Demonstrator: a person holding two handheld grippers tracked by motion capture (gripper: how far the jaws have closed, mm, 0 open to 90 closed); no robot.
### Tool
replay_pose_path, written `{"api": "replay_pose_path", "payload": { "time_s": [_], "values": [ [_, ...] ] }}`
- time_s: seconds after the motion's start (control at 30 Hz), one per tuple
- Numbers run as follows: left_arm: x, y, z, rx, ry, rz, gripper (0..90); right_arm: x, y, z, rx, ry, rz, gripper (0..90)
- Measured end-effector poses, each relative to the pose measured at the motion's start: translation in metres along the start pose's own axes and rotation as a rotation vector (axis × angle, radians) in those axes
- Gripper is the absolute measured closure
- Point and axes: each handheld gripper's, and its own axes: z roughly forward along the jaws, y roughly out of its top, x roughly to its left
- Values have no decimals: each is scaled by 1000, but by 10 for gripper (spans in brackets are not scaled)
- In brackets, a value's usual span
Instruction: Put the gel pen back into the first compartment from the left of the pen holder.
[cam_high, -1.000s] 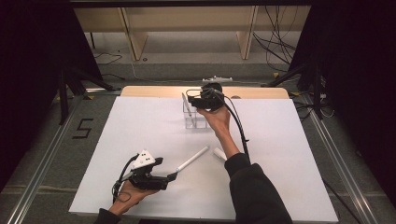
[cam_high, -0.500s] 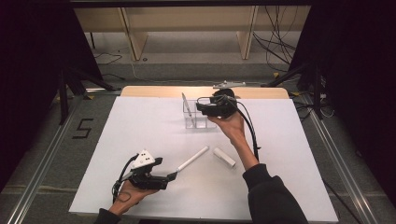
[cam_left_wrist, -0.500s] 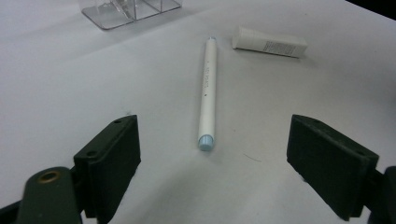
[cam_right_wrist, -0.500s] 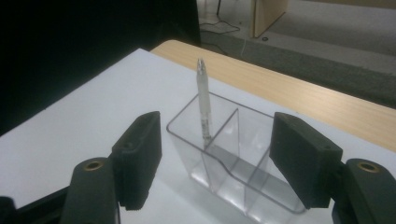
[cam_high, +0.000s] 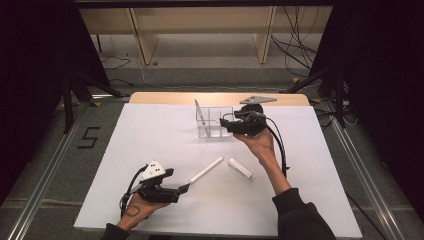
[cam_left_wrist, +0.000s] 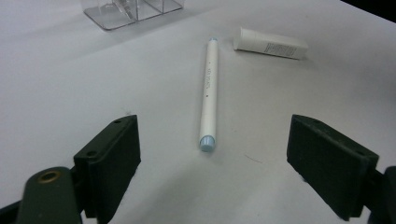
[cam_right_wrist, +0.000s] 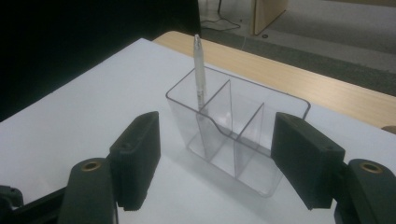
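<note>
A clear divided organizer (cam_high: 214, 122) (cam_right_wrist: 233, 140) stands at the back of the white table, with a slim pen (cam_high: 200, 113) (cam_right_wrist: 200, 70) upright in its left compartment. My right gripper (cam_high: 225, 123) (cam_right_wrist: 215, 135) hovers just right of the organizer, open. Its jaws have just been opening, with nothing pressed between them. A white marker (cam_high: 206, 170) (cam_left_wrist: 208, 88) lies on the table, and a short white tube (cam_high: 240, 168) (cam_left_wrist: 271, 43) lies to its right. My left gripper (cam_high: 184, 189) (cam_left_wrist: 214, 140) rests open at the marker's near end, a jaw on either side and clear of it.
The white table surface (cam_high: 125, 160) has a wooden strip (cam_high: 165, 97) along its back edge. Metal rails run along both sides of the table. A grey three-cornered plate (cam_high: 256, 100) sits atop the right gripper.
My right hand has moved right, from over the organizer to beside it, with its jaws opening wider. The white tube, earlier partly behind the forearm, now shows whole. The left gripper has not moved.
</note>
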Motion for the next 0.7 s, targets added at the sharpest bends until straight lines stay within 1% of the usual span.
{"api": "replay_pose_path", "payload": {
  "time_s": [0.13, 0.23, 0.53, 0.7],
  "values": [
    [0, 0, 0, -2, 1, -1, 171, 1, -6, -8, 0, -7, -17, 337],
    [0, 0, 0, -1, 1, -2, 171, 1, -11, -13, -4, -8, -20, 335],
    [0, 0, 1, -3, 5, -3, 171, 4, -29, -31, -17, 12, -24, 322],
    [1, 0, 1, 6, -2, -4, 168, 7, -41, -40, -29, 24, -21, 312]
  ]
}}
